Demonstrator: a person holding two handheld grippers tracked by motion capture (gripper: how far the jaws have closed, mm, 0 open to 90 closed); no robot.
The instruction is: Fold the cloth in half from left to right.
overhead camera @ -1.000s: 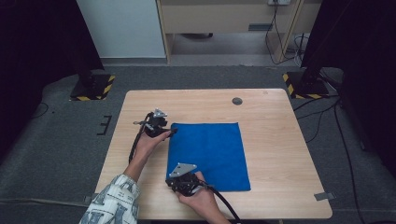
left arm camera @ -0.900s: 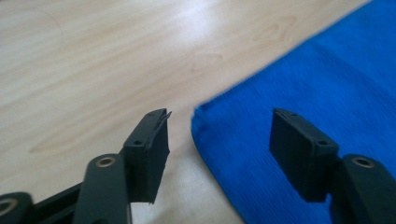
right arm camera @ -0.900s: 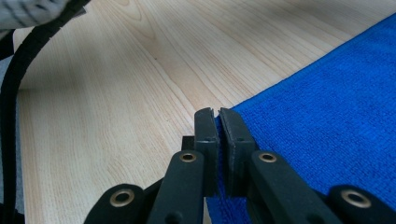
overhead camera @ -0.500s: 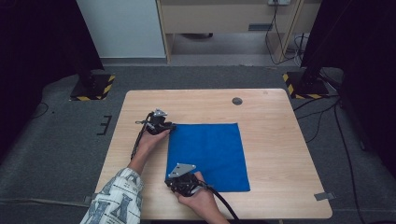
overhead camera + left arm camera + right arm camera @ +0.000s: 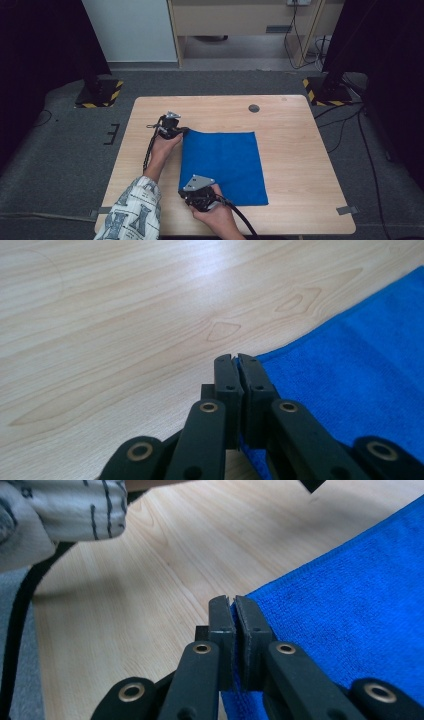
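Blue cloth (image 5: 222, 167) flat on tabletop (image 5: 300, 160). Left gripper (image 5: 181, 132) just closed on far-left corner; right gripper (image 5: 197, 192) clamped on near-left corner. Lift both corners evenly, keeping edge taut; fold across without dragging.

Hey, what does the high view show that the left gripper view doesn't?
High view alone: the whole blue cloth spread flat, both hands, the right gripper at the cloth's near left corner, the patterned sleeve, a dark disc near the table's far edge, and the floor around the table.

Left gripper view alone: the left gripper up close, its jaws having just closed on the cloth's corner.

Both: the cloth, the wooden table and the left gripper at the cloth's far left corner.
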